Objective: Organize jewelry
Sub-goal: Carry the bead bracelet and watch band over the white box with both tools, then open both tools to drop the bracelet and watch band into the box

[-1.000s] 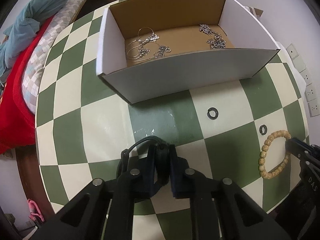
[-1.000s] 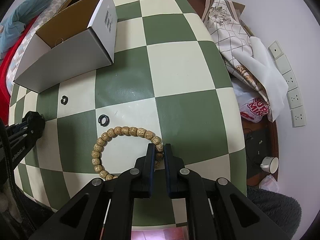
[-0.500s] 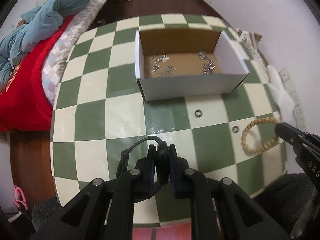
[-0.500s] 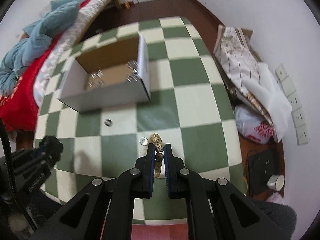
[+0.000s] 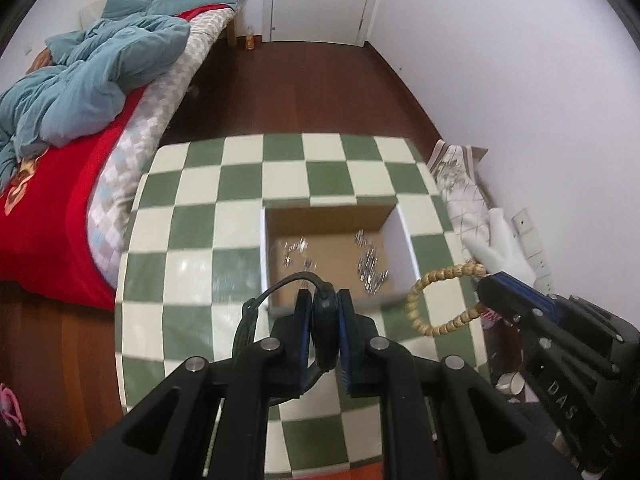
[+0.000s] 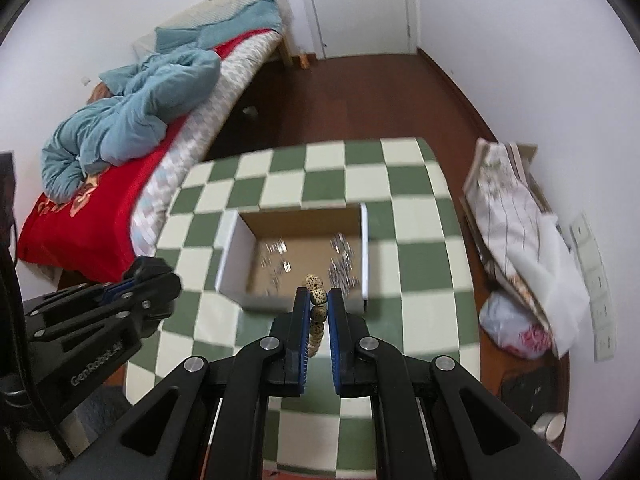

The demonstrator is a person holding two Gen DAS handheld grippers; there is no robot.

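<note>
Left wrist view: left claw (image 5: 325,312) clenched on a black hoop (image 5: 324,334), pinched between both fingers, its thin black arc curving out to the left of them. Just ahead and below, box (image 5: 407,236) on the checkered table (image 5: 192,248), with silver jewelry (image 5: 370,266) blurred on its floor. To the right, right claw (image 5: 486,286) holding up a bead bracelet (image 5: 438,300), hanging as a loop beside the box's near right corner.

Right wrist view: right claw (image 6: 319,300) clamped on the bracelet (image 6: 317,296), beads poking out past the fingertips. Directly ahead and below, box (image 6: 234,252) with jewelry (image 6: 340,266) inside. Left claw (image 6: 156,276) off to the left, over the table (image 6: 420,248); grip hidden here.
</note>
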